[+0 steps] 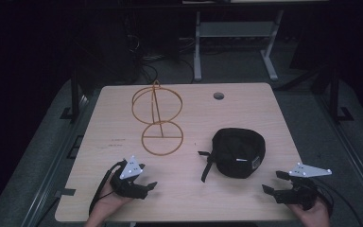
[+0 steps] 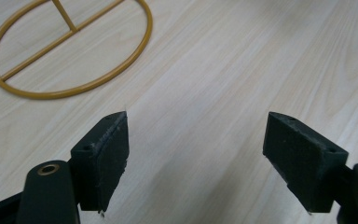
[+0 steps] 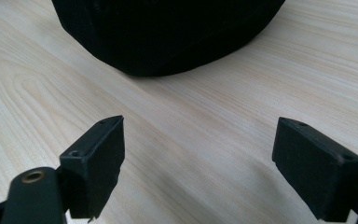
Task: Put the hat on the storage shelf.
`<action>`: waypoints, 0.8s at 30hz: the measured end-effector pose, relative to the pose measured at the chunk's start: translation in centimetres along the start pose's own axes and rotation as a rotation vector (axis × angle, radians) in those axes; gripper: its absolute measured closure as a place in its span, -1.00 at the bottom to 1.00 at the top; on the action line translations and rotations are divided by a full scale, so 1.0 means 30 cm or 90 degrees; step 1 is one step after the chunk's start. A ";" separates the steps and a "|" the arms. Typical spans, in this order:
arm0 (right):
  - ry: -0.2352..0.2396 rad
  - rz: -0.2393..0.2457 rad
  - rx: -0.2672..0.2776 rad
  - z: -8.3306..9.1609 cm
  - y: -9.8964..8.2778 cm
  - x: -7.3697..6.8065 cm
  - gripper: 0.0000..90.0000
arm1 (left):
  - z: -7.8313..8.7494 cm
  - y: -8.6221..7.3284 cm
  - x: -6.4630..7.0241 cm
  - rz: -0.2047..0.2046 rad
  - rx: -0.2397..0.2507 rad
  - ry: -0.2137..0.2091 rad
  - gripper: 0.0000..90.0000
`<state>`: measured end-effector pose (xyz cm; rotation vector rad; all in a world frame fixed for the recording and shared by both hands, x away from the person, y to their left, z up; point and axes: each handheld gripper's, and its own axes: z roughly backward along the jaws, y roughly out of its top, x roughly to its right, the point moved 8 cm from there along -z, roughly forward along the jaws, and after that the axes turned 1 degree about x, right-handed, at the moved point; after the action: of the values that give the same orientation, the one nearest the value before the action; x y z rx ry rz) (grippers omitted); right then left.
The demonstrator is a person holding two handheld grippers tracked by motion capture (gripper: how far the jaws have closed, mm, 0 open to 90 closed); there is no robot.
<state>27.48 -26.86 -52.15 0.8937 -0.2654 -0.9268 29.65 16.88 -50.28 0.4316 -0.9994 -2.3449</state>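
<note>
A black cap lies right of centre on the wooden worktop, strap trailing left. A gold wire stand rises well apart to its left. The right hand-held gripper sits near the cap, jaws spread, empty. The left hand-held gripper, likewise spread, faces the stand's base ring.

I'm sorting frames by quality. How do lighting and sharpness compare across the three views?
High view: dim, dark surroundings, only the table lit, the black cap nearly featureless. Left gripper view: bright, wood grain and yellow wire ring crisp. Right gripper view: bright table, but the cap is an underexposed, detail-free black mass.
</note>
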 end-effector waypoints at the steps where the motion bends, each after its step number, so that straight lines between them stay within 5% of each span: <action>1: 0.000 0.000 0.000 0.000 0.000 0.000 -0.63 | 0.002 0.008 0.005 0.007 0.009 -0.005 -0.50; 9: 0.004 -0.002 0.009 0.001 0.012 -0.015 -0.64 | 0.007 0.050 0.037 0.007 0.028 -0.024 -0.53; 16: 0.001 0.000 0.016 0.004 0.016 -0.020 -0.64 | 0.012 0.113 0.066 0.025 0.047 -0.066 -0.53; 24: -0.003 -0.001 0.024 0.013 0.019 -0.015 -0.64 | 0.000 0.195 0.098 0.000 0.045 -0.090 -0.53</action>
<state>27.33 -26.56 -51.41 0.9257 -0.2877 -0.9279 29.42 11.76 -46.19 0.2954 -1.1514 -2.3718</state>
